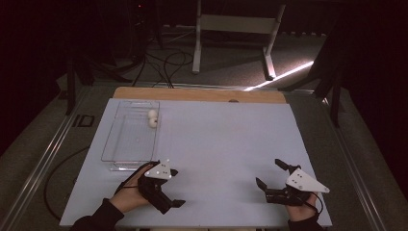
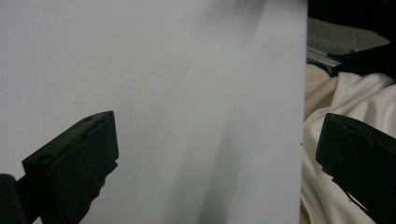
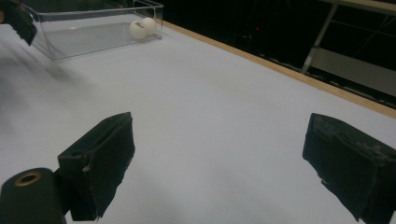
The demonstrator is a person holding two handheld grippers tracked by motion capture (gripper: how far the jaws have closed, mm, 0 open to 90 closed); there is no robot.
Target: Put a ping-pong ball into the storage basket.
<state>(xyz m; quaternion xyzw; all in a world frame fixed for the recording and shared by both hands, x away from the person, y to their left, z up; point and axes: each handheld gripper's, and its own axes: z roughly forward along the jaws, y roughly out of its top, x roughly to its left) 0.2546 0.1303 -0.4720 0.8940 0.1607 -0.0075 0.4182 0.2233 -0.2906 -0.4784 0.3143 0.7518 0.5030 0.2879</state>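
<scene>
A clear plastic tray (image 1: 126, 156) lies on the left of the pale mat (image 1: 216, 139). Two white balls (image 1: 153, 118) rest together in its far right corner. In the right gripper view the tray (image 3: 70, 44) and the balls (image 3: 142, 27) lie far ahead on the left. My left gripper (image 1: 177, 187) hovers near the table's front edge, just in front of the tray, jaws wide apart and empty. My right gripper (image 1: 268, 172) is at the front right, open and empty too. Each gripper's own view has bare mat between its jaws: left gripper (image 2: 217, 123), right gripper (image 3: 219, 123).
A wooden strip (image 1: 199, 94) borders the table's far edge. Beyond it stand a white desk frame (image 1: 235, 29) and cables (image 1: 163, 65) on the floor. Cream cloth (image 2: 345, 102) lies past the mat's near edge in the left gripper view.
</scene>
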